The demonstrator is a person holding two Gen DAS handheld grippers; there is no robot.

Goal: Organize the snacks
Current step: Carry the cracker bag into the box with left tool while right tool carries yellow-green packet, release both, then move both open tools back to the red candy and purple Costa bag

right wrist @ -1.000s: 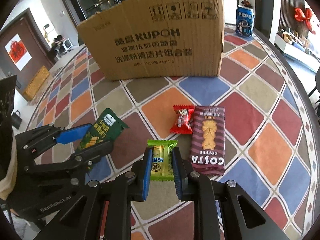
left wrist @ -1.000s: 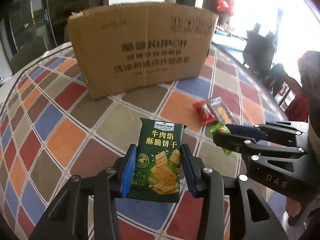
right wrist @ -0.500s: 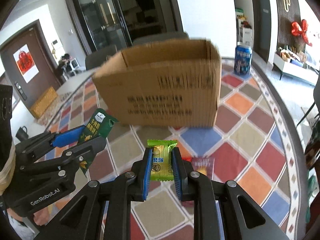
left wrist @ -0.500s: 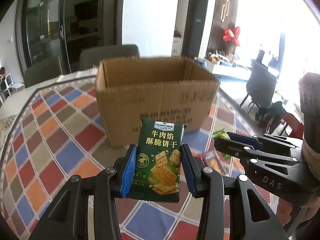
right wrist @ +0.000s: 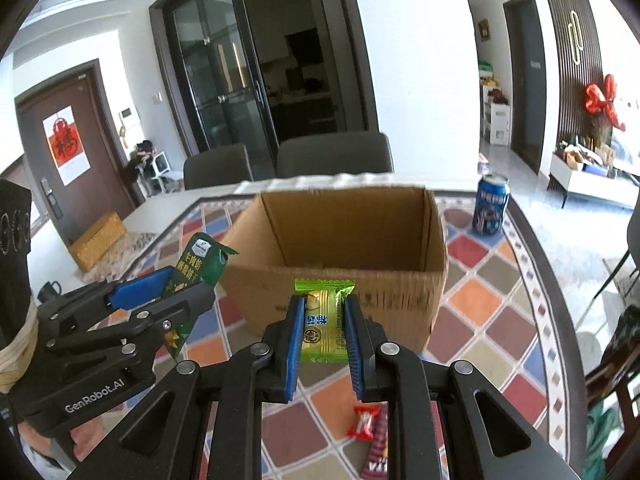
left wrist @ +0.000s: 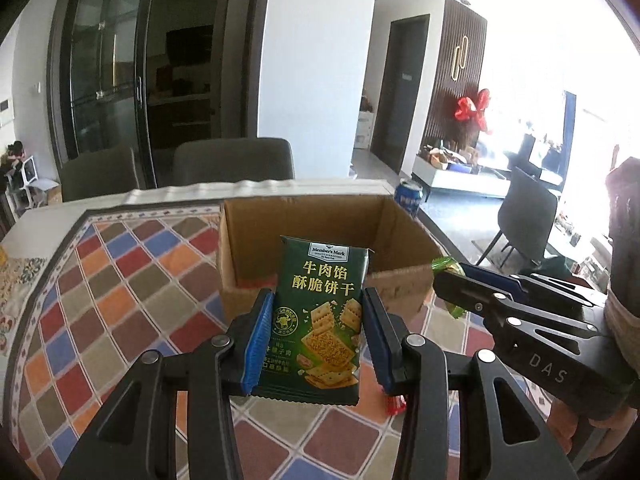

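A dark green cracker packet (left wrist: pixel 320 316) stands upright between the blue pads of the left tongs (left wrist: pixel 316 340), clamped by its side edges, in front of the open cardboard box (right wrist: pixel 344 248). Just beside it, the right tongs (right wrist: pixel 322 336) are closed tight on a small lime-green candy packet (right wrist: pixel 323 320), likewise before the box's near wall. Below, on the chequered desk (right wrist: pixel 476 300), lie a red wrapped candy (right wrist: pixel 363 422) and a maroon snack bar (right wrist: pixel 378 452), touching. A blue can (right wrist: pixel 490 208) stands right of the box.
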